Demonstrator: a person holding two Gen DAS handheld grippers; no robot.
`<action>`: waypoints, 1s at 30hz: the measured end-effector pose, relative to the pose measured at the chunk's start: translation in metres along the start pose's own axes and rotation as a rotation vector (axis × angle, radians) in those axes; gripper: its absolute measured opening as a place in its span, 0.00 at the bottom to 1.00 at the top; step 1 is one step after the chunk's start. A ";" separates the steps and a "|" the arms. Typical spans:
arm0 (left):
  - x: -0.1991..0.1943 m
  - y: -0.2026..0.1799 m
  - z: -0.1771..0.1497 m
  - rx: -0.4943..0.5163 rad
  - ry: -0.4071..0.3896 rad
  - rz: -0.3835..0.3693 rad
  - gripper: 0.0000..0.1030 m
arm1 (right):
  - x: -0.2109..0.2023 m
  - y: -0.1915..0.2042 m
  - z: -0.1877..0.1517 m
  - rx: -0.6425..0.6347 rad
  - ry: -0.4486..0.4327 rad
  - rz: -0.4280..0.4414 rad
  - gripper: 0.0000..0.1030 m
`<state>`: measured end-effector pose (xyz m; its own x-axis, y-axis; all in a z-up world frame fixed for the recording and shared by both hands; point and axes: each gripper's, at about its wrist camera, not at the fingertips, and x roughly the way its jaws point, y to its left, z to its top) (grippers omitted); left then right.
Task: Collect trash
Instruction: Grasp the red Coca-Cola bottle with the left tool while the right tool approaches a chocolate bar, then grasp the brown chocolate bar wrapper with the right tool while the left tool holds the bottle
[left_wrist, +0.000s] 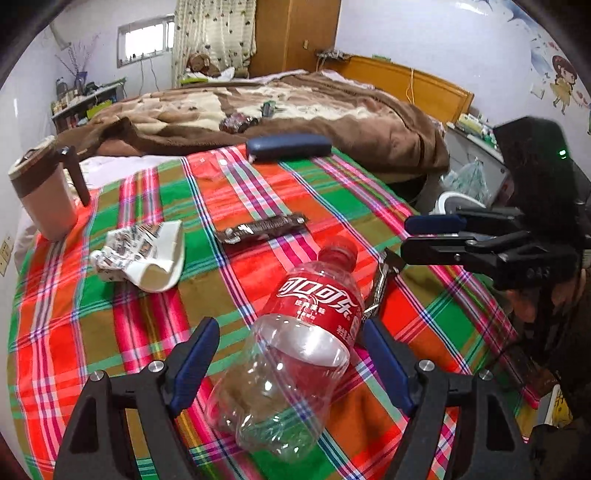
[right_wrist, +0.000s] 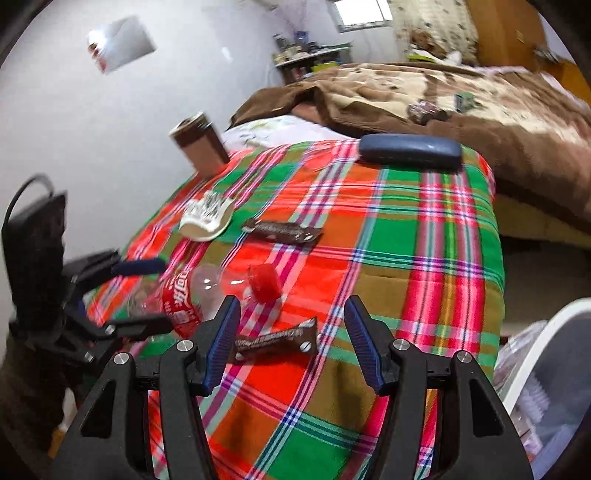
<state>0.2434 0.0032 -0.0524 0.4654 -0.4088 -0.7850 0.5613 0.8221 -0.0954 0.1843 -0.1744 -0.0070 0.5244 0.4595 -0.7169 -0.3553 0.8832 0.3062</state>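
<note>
An empty clear cola bottle (left_wrist: 295, 343) with a red label and cap lies on the plaid cloth (left_wrist: 129, 325). My left gripper (left_wrist: 291, 354) is open, its jaws either side of the bottle's lower half, not touching it. A dark snack wrapper (right_wrist: 277, 339) lies between the open jaws of my right gripper (right_wrist: 291, 332), which is open and empty. The bottle also shows in the right wrist view (right_wrist: 207, 291). My right gripper shows at the right of the left wrist view (left_wrist: 406, 236). A second dark wrapper (left_wrist: 262, 229) and a crushed paper cup (left_wrist: 144, 254) lie further back.
A beige tumbler (left_wrist: 44, 195) stands at the far left. A dark blue glasses case (left_wrist: 288, 147) lies at the cloth's far edge, before a brown blanket (left_wrist: 295, 107). A white bin with a bag (right_wrist: 546, 387) stands at the right, below the bed edge.
</note>
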 end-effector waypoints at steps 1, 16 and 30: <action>0.002 0.000 -0.001 0.004 0.008 0.001 0.77 | 0.001 0.003 0.000 -0.027 0.017 0.005 0.58; 0.001 0.036 -0.015 -0.116 0.022 0.033 0.63 | 0.021 0.043 -0.003 -0.383 0.169 0.037 0.58; 0.005 0.043 -0.019 -0.166 0.043 0.037 0.63 | 0.023 0.044 -0.005 -0.434 0.231 -0.056 0.58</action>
<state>0.2565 0.0438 -0.0717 0.4518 -0.3630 -0.8150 0.4221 0.8917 -0.1631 0.1767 -0.1251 -0.0135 0.3837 0.3360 -0.8602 -0.6471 0.7624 0.0091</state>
